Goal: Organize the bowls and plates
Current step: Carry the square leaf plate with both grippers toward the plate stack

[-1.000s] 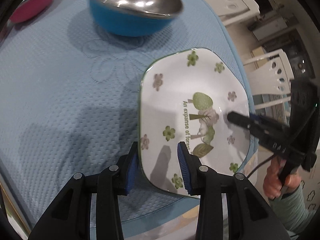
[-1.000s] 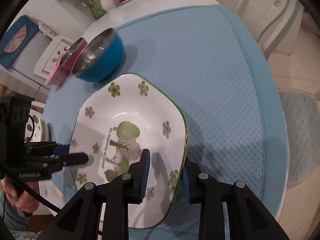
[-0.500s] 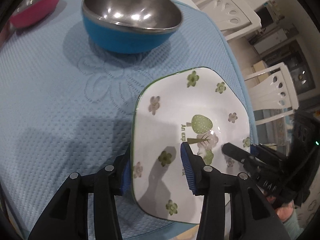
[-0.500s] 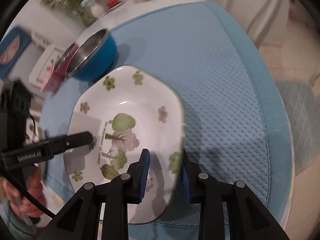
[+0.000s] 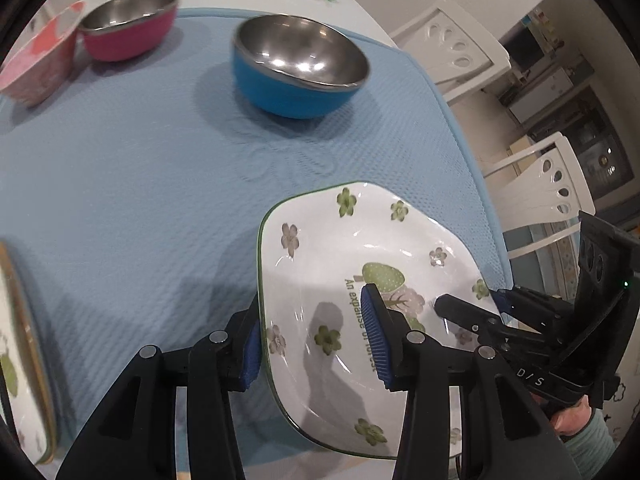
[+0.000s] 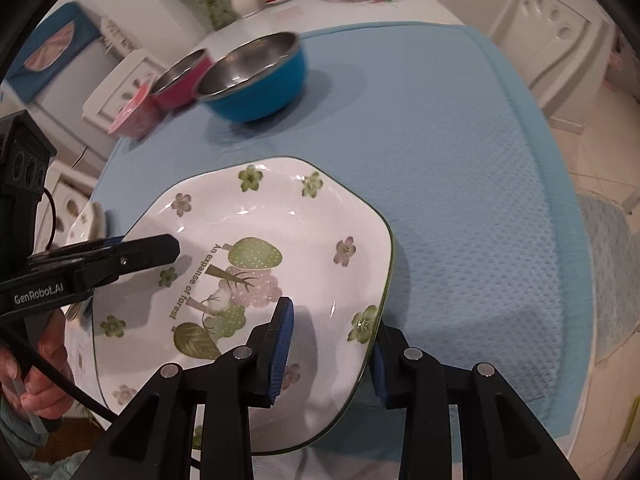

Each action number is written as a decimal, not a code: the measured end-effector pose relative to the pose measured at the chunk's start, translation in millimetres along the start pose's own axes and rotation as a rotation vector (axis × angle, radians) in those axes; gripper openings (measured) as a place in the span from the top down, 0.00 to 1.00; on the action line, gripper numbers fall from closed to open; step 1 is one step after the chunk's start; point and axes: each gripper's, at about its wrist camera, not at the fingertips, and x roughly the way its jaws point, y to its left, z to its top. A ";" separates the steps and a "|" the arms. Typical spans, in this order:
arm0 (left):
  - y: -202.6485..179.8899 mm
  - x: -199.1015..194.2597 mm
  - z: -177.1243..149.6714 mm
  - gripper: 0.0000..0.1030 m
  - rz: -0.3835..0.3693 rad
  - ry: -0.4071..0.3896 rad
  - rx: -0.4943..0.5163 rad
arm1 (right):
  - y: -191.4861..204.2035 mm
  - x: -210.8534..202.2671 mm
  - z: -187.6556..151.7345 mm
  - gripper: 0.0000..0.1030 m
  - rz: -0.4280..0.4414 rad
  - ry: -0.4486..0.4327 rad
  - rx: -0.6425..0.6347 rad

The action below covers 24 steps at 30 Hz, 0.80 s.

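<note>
The flowered plate [image 5: 360, 300] hangs above the counter's [image 5: 120, 200] near edge, its opposite rims straddled by both tools: left tool [image 5: 316, 344] gripping, right tool [image 6: 328, 350] easing open. Glazed, stiff, breakable (slippery too); hold the rims.

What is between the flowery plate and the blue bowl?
Nothing but bare blue tablecloth between the flowery plate and the blue bowl, seen in both wrist views.

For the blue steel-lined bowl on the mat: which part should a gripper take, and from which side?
Take the blue bowl by its rim, one finger inside and one outside, coming down from above on the near side. It stands upright and open-mouthed, its round wall looks too wide to span, and the pink bowl crowds its far-left side.
</note>
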 end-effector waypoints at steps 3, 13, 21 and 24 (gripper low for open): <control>4.9 -7.9 -3.0 0.61 0.009 -0.019 -0.006 | 20.2 0.0 -0.5 0.68 0.007 -0.005 -0.029; 60.9 -73.6 -27.9 0.61 0.027 -0.104 -0.048 | 106.4 -2.0 13.0 0.68 0.012 -0.043 -0.156; 121.5 -122.1 -47.1 0.61 0.036 -0.157 -0.107 | 189.2 8.7 18.4 0.68 0.027 -0.052 -0.235; 149.4 -137.8 -53.5 0.61 0.037 -0.177 -0.131 | 218.4 17.1 16.5 0.68 0.042 -0.043 -0.240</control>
